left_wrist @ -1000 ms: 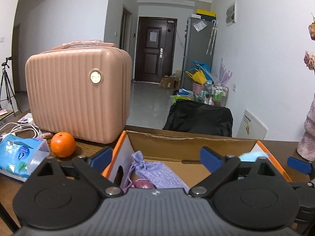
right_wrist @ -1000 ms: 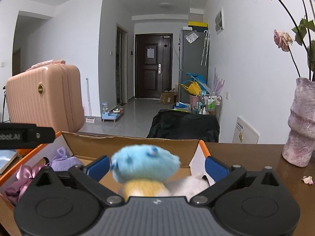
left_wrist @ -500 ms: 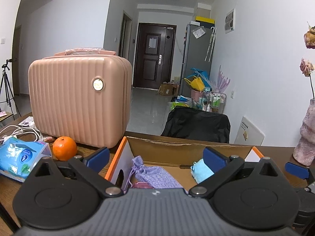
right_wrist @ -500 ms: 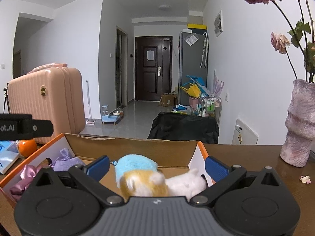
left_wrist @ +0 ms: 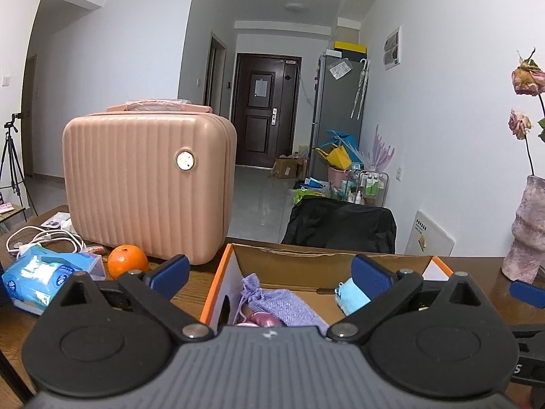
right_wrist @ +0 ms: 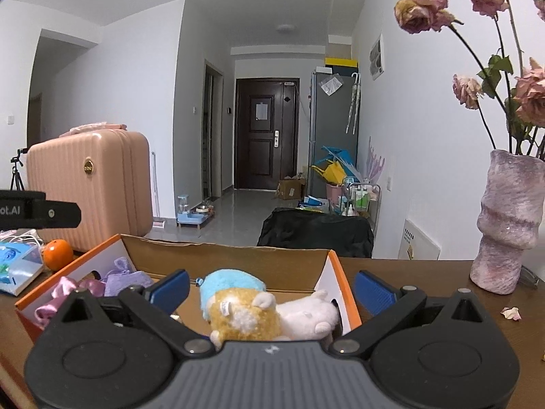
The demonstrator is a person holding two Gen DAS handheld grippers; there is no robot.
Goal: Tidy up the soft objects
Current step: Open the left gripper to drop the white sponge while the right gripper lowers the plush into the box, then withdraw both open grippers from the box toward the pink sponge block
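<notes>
An open cardboard box with orange rim sits on the wooden table. Inside at its right end lie a blue plush, a yellow plush and a white plush. At its left end lie a lavender drawstring pouch and a pink satin item. My right gripper is open and empty, above and behind the plush toys. My left gripper is open and empty over the box's left part.
A pink hard case stands on the table left of the box, with an orange, a blue tissue pack and white cables beside it. A purple vase with dried roses stands at the right.
The blue plush left my right gripper and now lies in the box on the other plush toys. Both grippers have drawn back and risen slightly.
</notes>
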